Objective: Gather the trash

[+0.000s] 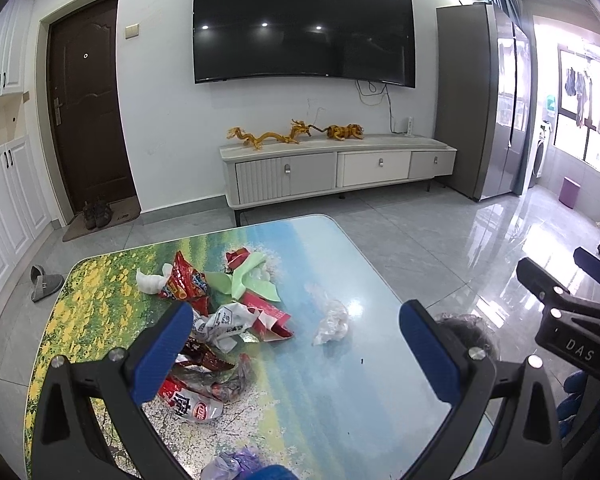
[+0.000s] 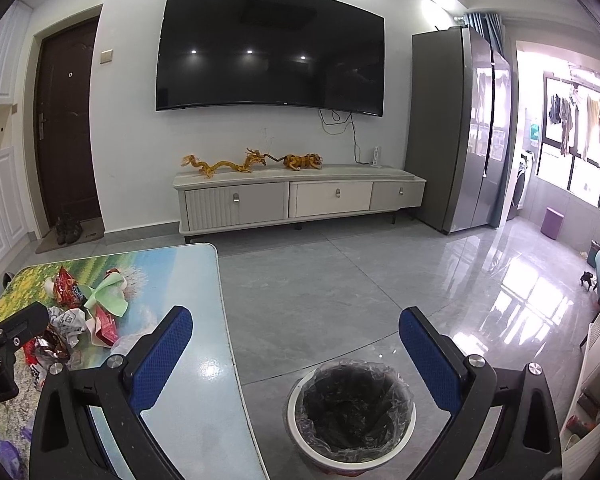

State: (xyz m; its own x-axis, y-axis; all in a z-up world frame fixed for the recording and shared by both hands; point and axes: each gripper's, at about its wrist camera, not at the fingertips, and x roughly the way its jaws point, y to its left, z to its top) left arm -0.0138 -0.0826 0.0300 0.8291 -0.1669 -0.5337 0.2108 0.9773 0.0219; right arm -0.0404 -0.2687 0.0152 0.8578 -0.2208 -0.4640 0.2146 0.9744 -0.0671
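Crinkled foil and plastic: wrapper heap (image 1: 224, 312), red snack bags, pale green paper and white printed film, piled on the left half of the printed tabletop (image 1: 340, 392).

Item, loose: clear plastic wad (image 1: 332, 322), lying alone on the blue part of the tabletop, apart from the heap and to its right.

Item, receptacle: lined bin (image 2: 350, 412), black liner, standing on the floor just off the tabletop's right edge. It appears empty, so collection looks not yet begun.

Left tool (image 1: 296, 354): jaws wide apart, holding nothing, poised above the tabletop. The heap sits at and just beyond its left finger; the clear wad lies ahead, between the two fingers' lines.

Right tool (image 2: 296, 354): jaws wide apart, holding nothing, hanging over the tabletop's right edge with the bin directly below and ahead of it.

Governing relation: trash lies to the left, bin to the right. The left tool is the nearer to the trash and the right the nearer to the bin. A likely first pick is the wad, straight ahead of the left tool; the heap has no clear long axis, so approach angle matters little.
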